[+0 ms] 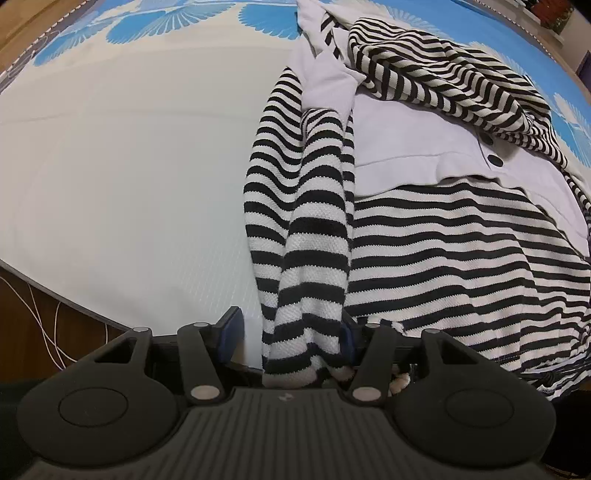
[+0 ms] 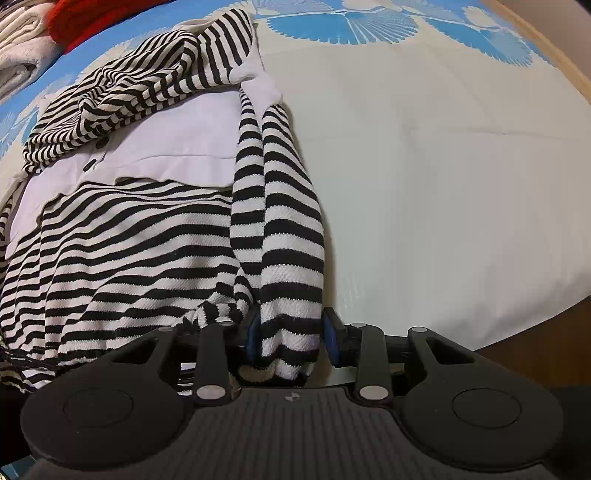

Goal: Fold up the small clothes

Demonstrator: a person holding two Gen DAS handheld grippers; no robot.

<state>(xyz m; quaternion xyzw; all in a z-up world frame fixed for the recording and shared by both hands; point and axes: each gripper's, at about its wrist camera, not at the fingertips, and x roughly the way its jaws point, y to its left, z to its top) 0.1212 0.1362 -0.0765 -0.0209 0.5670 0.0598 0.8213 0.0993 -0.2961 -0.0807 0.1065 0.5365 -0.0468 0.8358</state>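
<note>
A black-and-white striped garment (image 1: 443,240) with a white panel and dark buttons lies on the bed, its top crumpled. It also shows in the right wrist view (image 2: 129,240). A striped sleeve (image 1: 310,229) runs from it between the fingers of my left gripper (image 1: 291,332), whose jaws stand wide, with the cloth against the right finger only. In the right wrist view the other striped sleeve (image 2: 284,221) runs into my right gripper (image 2: 291,332), whose blue-padded fingers are closed on its end.
The white bed cover (image 1: 129,177) with a blue fan-pattern border (image 2: 351,22) spreads beside the garment. A red cloth (image 2: 92,18) and folded white clothes (image 2: 22,48) lie at the far left. The bed edge and a wooden floor (image 1: 33,314) are near.
</note>
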